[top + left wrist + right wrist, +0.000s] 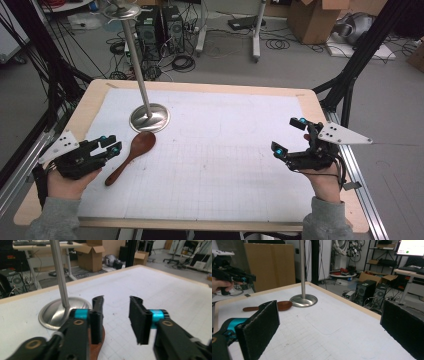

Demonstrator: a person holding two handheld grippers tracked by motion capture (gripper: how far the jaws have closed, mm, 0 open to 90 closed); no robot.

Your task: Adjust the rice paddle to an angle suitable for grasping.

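Observation:
A brown wooden spoon (133,154) lies on the white gridded mat (220,165), its bowl toward a steel stand's round base (149,119). My left gripper (111,144) hovers just left of the spoon's bowl, open with nothing between its jaws. In the left gripper view the spoon (98,341) shows under the left jaw of that gripper (117,317), with the stand base (53,313) just beyond. My right gripper (288,135) is held at the mat's right side, open wide and holding nothing. The right gripper view looks past its own gripper (332,330) to the spoon (279,306), the stand base (303,300) and the left gripper (235,277).
The stand's thin pole (135,60) rises tall from its base to a dish on top (121,10). The mat covers a light wooden table (90,102). Black frame posts (355,60) flank the table; computers, cables and boxes sit on the floor behind.

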